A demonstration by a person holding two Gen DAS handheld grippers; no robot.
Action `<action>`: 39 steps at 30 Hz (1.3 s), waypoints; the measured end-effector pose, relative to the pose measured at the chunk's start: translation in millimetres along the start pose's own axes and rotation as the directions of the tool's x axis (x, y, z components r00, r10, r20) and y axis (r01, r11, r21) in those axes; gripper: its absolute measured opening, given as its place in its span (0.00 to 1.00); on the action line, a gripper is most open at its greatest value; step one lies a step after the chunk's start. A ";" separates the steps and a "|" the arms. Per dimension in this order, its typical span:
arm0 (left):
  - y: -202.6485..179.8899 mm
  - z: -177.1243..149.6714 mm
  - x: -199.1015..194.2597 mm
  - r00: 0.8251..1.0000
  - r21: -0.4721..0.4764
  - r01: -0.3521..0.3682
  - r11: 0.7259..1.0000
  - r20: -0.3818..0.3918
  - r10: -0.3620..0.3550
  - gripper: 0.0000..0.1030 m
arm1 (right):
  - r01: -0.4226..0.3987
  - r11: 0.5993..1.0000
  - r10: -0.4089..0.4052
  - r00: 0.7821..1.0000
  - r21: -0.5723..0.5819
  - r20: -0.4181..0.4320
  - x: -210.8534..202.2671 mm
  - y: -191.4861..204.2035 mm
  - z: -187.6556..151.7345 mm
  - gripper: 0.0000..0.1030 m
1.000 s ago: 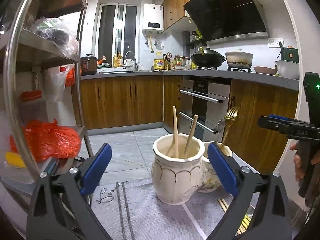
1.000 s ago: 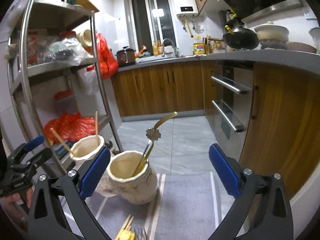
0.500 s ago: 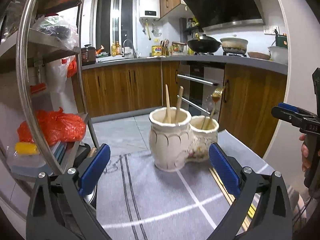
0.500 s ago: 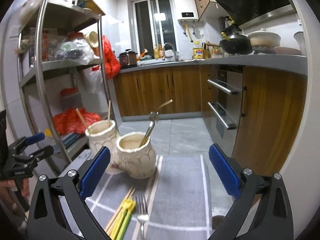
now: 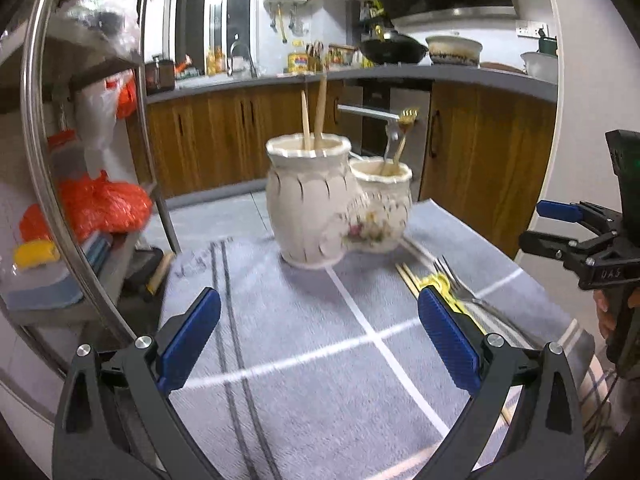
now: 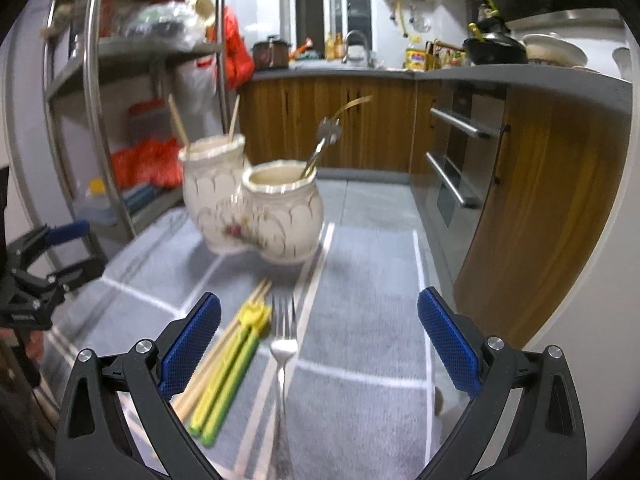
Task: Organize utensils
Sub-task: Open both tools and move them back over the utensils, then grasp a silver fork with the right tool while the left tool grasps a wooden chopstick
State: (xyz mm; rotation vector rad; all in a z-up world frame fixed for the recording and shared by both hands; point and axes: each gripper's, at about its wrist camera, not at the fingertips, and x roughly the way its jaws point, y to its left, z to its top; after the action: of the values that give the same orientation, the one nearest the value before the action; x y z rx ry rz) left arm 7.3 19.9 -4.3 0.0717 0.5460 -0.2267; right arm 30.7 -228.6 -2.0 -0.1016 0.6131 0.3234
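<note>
Both grippers are just hanging over the grey striped cloth (image 5: 304,344) with nothing in them: the left gripper (image 5: 319,334) has its blue pads spread wide apart, and the right gripper (image 6: 319,334) is gaping the same way. In the left view the right one pokes in at 3 o'clock, and the only writing I can sort of read is on its black body, something like "DAS", too blurry to be sure. The joined pair of cream ceramic pots sits at 12 o'clock on the cloth: the taller pot (image 5: 306,200) has two wooden chopsticks (image 5: 314,116) standing in it, the shorter pot (image 6: 282,210) touching it holds a gold fork (image 5: 402,136) and a silver utensil. Still loose on the cloth, in the right view at about 7 o'clock, are a silver fork (image 6: 283,344), a yellow-green pair of training chopsticks (image 6: 234,372) just beside it, and plain wooden chopsticks (image 6: 208,368) next to those. The bottle label on the back counter is unreadable.
</note>
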 end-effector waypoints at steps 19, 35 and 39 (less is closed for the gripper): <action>-17.4 -15.7 22.8 0.994 0.048 0.048 0.998 -0.100 -0.043 0.94 | -0.008 0.995 -0.014 0.978 -0.102 -0.208 33.8 10.7 -30.2 0.94; -21.8 -18.4 28.1 0.991 0.054 0.048 0.997 -0.126 -0.040 0.94 | -0.128 0.991 0.112 0.946 -0.031 -0.305 48.3 17.7 -35.6 0.18; -33.9 -16.8 33.0 0.987 0.067 0.055 0.996 -0.154 -0.044 0.94 | -0.139 0.990 0.132 0.946 0.001 -0.297 50.8 14.9 -35.3 0.11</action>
State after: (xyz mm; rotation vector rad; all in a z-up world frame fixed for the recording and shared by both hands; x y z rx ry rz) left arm 18.4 -17.3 -36.1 0.1454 0.6926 -0.2908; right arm 45.6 -207.5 -60.2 -0.1292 0.9181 0.4524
